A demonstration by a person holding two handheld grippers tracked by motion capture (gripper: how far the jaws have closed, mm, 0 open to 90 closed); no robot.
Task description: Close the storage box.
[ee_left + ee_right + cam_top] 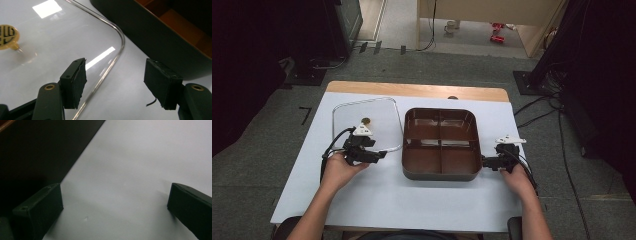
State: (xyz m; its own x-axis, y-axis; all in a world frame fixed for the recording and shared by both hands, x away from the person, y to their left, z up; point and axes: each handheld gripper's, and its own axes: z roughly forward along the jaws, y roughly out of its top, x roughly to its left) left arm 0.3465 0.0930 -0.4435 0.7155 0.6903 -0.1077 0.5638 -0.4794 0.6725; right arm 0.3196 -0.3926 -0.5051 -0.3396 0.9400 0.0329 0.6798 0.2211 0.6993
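The clear lid [364, 126] lies flat left of the brown four-compartment tray [440, 143], not yet fitted. Its near corner is straddled by the wide-open left gripper [116, 83]; the right gripper [113, 213], equally spread, is held empty beside the tray's wall.

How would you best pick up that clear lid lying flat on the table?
Probably by the clear lid's raised rim at its near right corner, where the left gripper already stands open astride the edge. The lid lies flat, so one jaw must slide under from the tray side.
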